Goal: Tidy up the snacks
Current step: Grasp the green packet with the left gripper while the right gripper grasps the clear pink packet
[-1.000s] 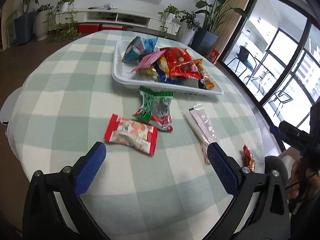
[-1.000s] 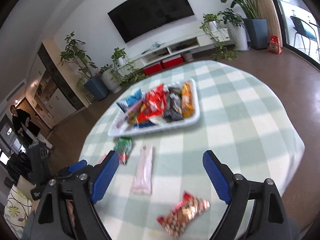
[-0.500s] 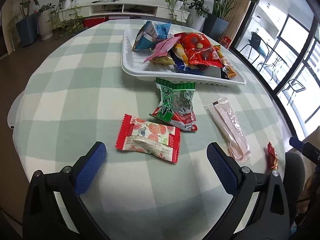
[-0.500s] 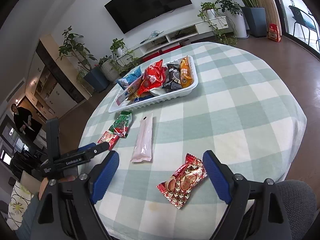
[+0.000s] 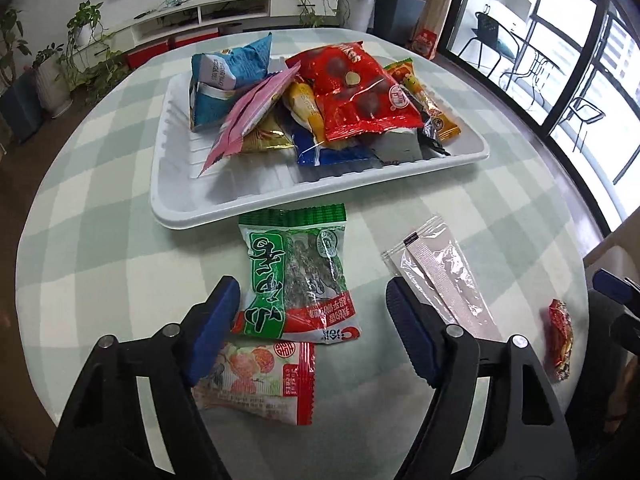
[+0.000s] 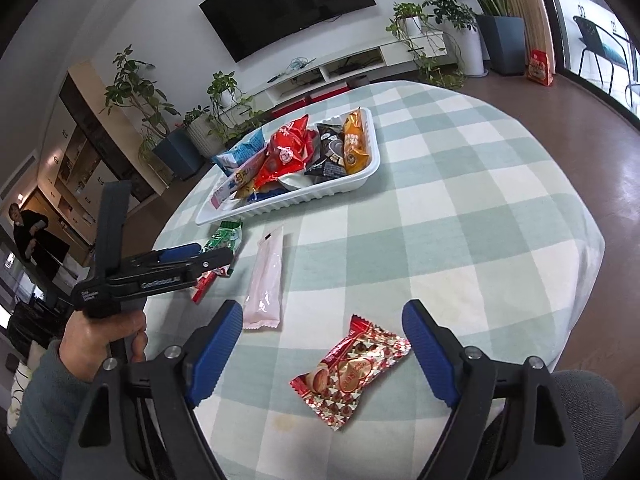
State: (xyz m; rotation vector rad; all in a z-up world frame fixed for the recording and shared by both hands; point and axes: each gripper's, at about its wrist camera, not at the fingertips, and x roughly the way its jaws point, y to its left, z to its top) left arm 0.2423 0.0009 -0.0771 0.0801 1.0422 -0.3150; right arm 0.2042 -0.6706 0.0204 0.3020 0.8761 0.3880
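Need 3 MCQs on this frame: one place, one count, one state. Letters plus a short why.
1. The green seaweed packet lies:
A. inside the tray
B. on the tablecloth, just outside the white tray
C. on the floor

2. Snack packets lying loose on the tablecloth, outside the tray:
A. two
B. six
C. four

3. The left claw is:
A. open around the seaweed packet's near end
B. shut on it
C. out of view

Key:
1 B, it sits on the checks below the tray rim.
2 C, seaweed packet, peach candy bag, pink sachet, red candy.
3 A, a gap shows either side.
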